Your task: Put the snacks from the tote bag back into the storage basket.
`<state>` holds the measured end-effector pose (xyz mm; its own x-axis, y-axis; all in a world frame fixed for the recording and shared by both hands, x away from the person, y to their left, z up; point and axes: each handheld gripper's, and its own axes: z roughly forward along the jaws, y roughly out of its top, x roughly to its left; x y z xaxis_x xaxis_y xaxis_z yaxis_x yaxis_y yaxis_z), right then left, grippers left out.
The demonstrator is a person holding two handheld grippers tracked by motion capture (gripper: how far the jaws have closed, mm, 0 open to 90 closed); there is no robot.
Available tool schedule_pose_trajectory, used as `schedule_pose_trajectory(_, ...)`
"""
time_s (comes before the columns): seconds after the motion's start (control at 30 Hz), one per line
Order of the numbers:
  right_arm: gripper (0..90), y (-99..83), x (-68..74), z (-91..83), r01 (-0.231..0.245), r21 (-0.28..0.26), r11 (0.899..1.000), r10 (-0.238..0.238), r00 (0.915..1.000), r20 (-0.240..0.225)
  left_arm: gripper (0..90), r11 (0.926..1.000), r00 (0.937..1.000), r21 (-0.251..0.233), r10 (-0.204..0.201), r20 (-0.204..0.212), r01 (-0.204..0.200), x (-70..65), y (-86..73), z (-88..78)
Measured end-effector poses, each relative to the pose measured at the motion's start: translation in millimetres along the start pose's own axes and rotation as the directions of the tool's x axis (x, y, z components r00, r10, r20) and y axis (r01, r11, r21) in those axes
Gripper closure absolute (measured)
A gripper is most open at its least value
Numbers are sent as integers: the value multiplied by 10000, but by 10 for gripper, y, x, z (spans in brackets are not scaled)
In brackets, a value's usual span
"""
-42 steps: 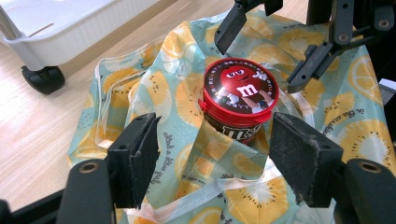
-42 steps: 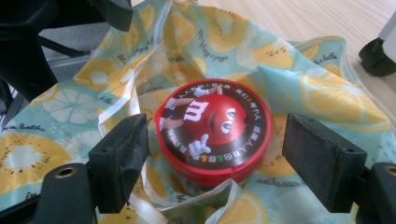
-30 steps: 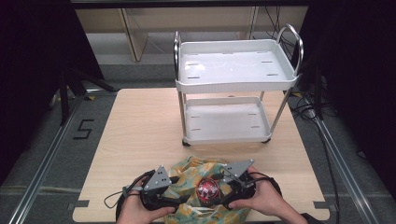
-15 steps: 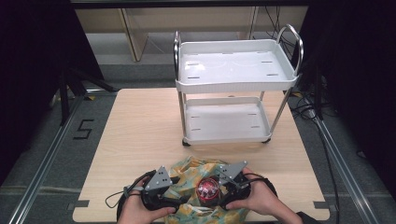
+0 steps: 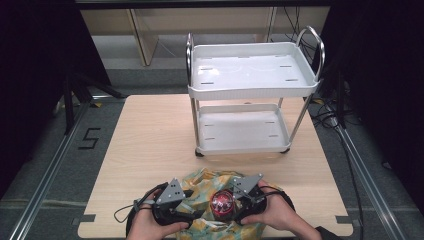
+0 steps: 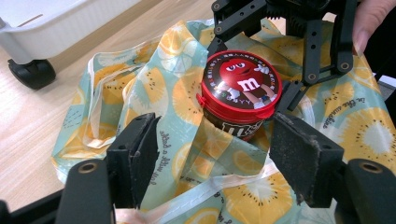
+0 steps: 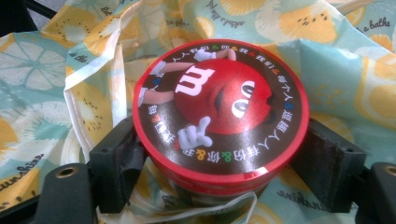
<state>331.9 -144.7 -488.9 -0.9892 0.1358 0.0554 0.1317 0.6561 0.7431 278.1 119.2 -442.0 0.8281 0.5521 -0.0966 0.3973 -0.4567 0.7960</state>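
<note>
In the high view, a pale wooden counter [image 5: 150, 150] stands on a grey floor [image 5: 60, 165] marked with a black "5" [image 5: 90, 138], dark surroundings at both sides. One white two-tier trolley [image 5: 252, 90] sits on the counter's far half. At the near edge lies one fruit-print cloth bag [image 5: 205, 182] with one red-lidded tub [image 5: 222, 202] on it. Two hands come in, the left tool [image 5: 192, 210] and the right tool [image 5: 235, 207] on either side of the tub.

In the left gripper view, the left tool [image 6: 212, 163] is released, its jaws spread wide over the bag [image 6: 140, 93], apart from the tub [image 6: 240, 91]. One trolley wheel [image 6: 29, 73] rests on the wood.

In the right gripper view, the right tool [image 7: 219, 163] grasps the tub [image 7: 219, 109], a jaw pressed against each side beneath the lid, the bag [image 7: 336, 70] crumpled around it.
</note>
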Motion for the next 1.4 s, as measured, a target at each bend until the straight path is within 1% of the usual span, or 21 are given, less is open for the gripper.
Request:
schedule_pose_trajectory(0.03,247,2,-10,5,215,-59,9998,-215,9998,-13,320,10000,10000,-11,-11,6,11,-1,0,0)
schedule_pose_trajectory(0.1,249,-5,-10,19,245,-160,9996,-245,9997,12,320,10000,10000,-16,-6,0,6,-1,-1,1)
schedule_pose_trajectory(0.17,251,-11,-1,14,4,-102,9999,-4,10000,-48,320,10000,10000,-22,0,-2,0,-1,-2,1)
schedule_pose_trajectory(0.2,253,-7,-15,18,310,-174,9994,-310,9995,-14,319,10000,10000,-27,5,1,-5,-1,-2,2)
schedule_pose_trajectory(0.23,254,-6,-14,17,372,-170,9992,-372,9993,-4,319,10000,10000,-23,13,2,-13,1,-2,2)
schedule_pose_trajectory(0.27,255,-6,-11,17,395,-193,9990,-395,9992,-23,319,9999,10000,-86,-97,10,97,-5,-4,4)
schedule_pose_trajectory(0.3,256,-9,0,9,175,-122,9998,-176,9998,-75,319,9997,9998,-160,-208,60,209,-12,-6,8)
schedule_pose_trajectory(0.5,259,-14,-19,4,519,-159,9985,-522,9984,-198,317,10000,9999,-11,-41,-91,41,4,-10,8)
schedule_pose_trajectory(0.53,259,-14,-15,0,451,-161,9989,-455,9986,-263,317,9997,9998,-158,-192,13,192,-10,-12,17)
schedule_pose_trajectory(0.63,259,-14,-21,0,620,-161,9979,-624,9976,-285,317,10000,10000,-24,-24,-22,24,8,-15,21)
schedule_pose_trajectory(0.83,260,-7,-35,2,1061,-268,9940,-1069,9938,-299,317,9999,9999,-100,-105,15,105,2,-15,18)
schedule_pose_trajectory(0.87,260,-6,-35,0,1071,-255,9939,-1078,9937,-298,317,9999,10000,-98,-95,11,95,3,-15,16)
schedule_pose_trajectory(0.9,260,-10,-19,-7,758,-158,9970,-763,9965,-329,317,9999,10000,-100,-99,-2,99,3,-15,14)
schedule_pose_trajectory(0.93,260,-11,-16,-9,727,-152,9972,-732,9968,-326,317,9999,9999,-107,-104,-6,104,3,-15,14)
schedule_pose_trajectory(1.13,260,-6,-20,-15,724,-234,9971,-732,9966,-372,317,10000,10000,-50,-12,-58,12,10,-12,7)
schedule_pose_trajectory(1.17,260,-2,-33,-14,966,-292,9949,-975,9947,-340,317,9999,9999,34,127,-53,-127,21,-10,-1)
schedule_pose_trajectory(1.2,260,-2,-24,-17,799,-250,9965,-810,9958,-427,317,10000,9999,15,77,-72,-77,21,-11,-2)
schedule_pose_trajectory(1.23,260,-3,-20,-25,596,-285,9978,-607,9973,-416,317,9994,9998,-257,-213,-20,213,-4,-12,12)
schedule_pose_trajectory(1.27,260,-1,-18,-29,557,-278,9981,-568,9976,-407,316,9997,9999,-205,-131,-26,130,7,-13,9)
schedule_pose_trajectory(1.3,260,7,-35,-29,840,-420,9956,-856,9956,-376,317,9996,9998,-232,-189,-11,189,7,-15,10)
schedule_pose_trajectory(1.4,260,16,-29,-64,530,-481,9974,-550,9976,-411,317,9996,9999,-217,-169,27,170,16,-13,4)
